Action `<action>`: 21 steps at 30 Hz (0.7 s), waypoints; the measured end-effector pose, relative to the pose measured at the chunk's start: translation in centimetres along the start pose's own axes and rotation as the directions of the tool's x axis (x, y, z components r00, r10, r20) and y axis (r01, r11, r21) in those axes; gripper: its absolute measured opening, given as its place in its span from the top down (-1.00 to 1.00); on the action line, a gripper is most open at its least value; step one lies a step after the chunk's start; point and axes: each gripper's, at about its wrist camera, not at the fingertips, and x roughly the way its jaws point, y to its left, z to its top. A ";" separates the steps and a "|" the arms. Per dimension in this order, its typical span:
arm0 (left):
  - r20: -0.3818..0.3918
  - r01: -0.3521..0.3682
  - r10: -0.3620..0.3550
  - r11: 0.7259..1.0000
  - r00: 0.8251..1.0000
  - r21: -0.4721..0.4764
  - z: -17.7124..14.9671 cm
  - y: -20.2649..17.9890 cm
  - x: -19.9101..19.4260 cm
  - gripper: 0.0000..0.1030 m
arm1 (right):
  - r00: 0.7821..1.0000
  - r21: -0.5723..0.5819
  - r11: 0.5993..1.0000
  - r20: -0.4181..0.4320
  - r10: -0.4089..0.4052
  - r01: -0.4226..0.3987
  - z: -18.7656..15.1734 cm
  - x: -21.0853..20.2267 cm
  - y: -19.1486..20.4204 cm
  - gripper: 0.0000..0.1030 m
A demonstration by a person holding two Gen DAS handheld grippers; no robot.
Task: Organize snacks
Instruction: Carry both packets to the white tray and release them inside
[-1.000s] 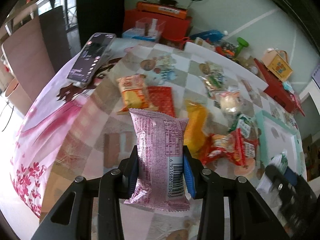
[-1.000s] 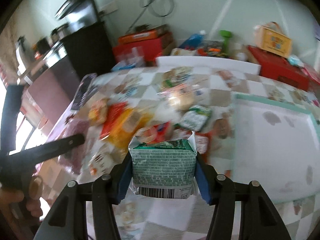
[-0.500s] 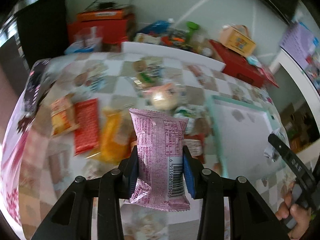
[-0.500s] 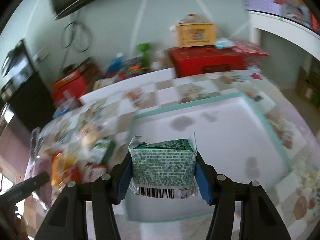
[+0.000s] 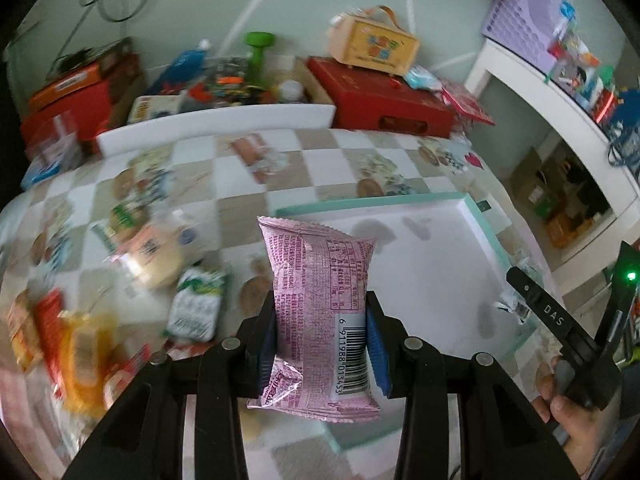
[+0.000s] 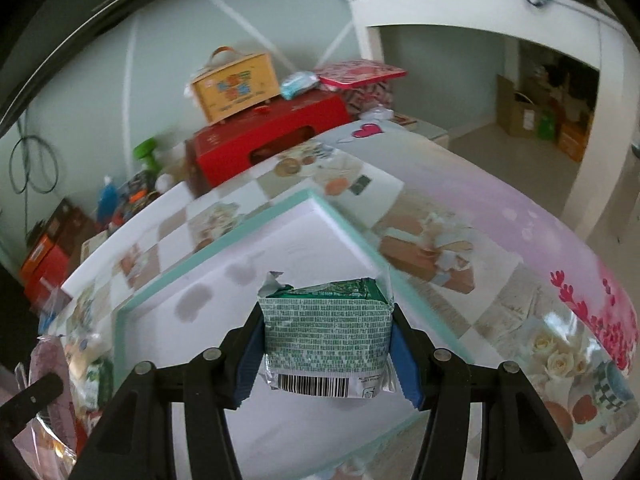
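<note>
Right gripper [image 6: 326, 354]: jaws clamped on green packet [image 6: 326, 330], directly over white tray [image 6: 256, 280]. Left gripper [image 5: 320, 344]: jaws clamped on pink packet [image 5: 318, 300], long axis upright, tray ahead-right.

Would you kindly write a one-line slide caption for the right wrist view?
Right gripper clamps a green snack packet above the white, mint-rimmed tray on the patterned tablecloth.

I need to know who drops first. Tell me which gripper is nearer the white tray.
Right. The right gripper, shut on the green packet, hangs over the white tray. The left gripper, shut on the pink packet, sits at the tray's near-left corner.
</note>
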 end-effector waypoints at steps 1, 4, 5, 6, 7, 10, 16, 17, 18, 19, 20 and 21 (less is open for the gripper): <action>-0.010 -0.007 0.007 1.000 1.000 0.000 0.5 -0.5 0.9 0.20 | 1.000 0.007 1.000 0.000 -0.002 0.002 0.1 0.4 -0.2 -0.17; -0.021 -0.013 0.013 1.000 1.000 0.005 1.4 -1.3 2.8 0.20 | 1.000 0.013 1.000 0.005 0.002 -0.002 0.4 1.2 -0.7 -0.17; -0.030 -0.015 0.016 1.000 0.999 0.008 1.8 -1.8 3.5 0.20 | 1.000 0.012 1.000 0.007 0.005 -0.005 0.6 1.4 -0.7 -0.17; -0.033 -0.015 0.016 1.000 0.999 0.011 2.1 -2.1 4.1 0.20 | 1.000 0.012 1.000 0.009 0.007 -0.007 0.6 1.5 -0.8 -0.17; -0.034 -0.015 0.015 1.000 0.999 0.015 2.3 -2.4 4.5 0.20 | 1.000 0.013 1.000 0.010 0.007 -0.008 0.7 1.6 -0.9 -0.17; -0.040 -0.013 0.014 0.999 0.999 0.032 3.2 -3.6 6.0 0.18 | 1.000 0.010 1.000 0.007 0.004 -0.004 0.9 1.9 -1.0 -0.20; -0.016 -0.028 0.029 0.999 0.999 0.029 3.8 -4.3 6.4 -0.60 | 1.000 0.008 1.000 0.005 -0.002 0.002 1.0 2.0 -1.1 -0.59; -0.016 -0.025 0.025 0.999 1.000 0.028 3.7 -4.2 6.3 -0.60 | 1.000 0.007 1.000 0.004 0.000 0.000 1.0 2.0 -1.1 -0.59; -0.018 -0.026 0.027 0.999 0.999 0.026 3.6 -4.1 6.1 -0.60 | 1.000 0.004 1.000 0.004 0.001 -0.001 1.0 2.0 -1.0 -0.59; -0.020 -0.034 0.035 0.999 0.999 0.025 3.4 -3.9 5.8 -0.60 | 1.000 0.001 1.000 0.004 0.000 0.000 1.0 1.9 -0.9 -0.59; -0.015 -0.041 0.042 0.999 0.999 0.022 3.3 -3.7 5.5 -0.60 | 1.000 -0.003 1.000 0.002 0.001 -0.001 1.0 1.9 -0.8 -0.59; -0.008 -0.045 0.045 0.999 0.999 0.018 3.2 -3.5 5.2 -0.60 | 1.000 -0.004 1.000 0.000 0.002 -0.002 1.0 1.9 -0.8 -0.59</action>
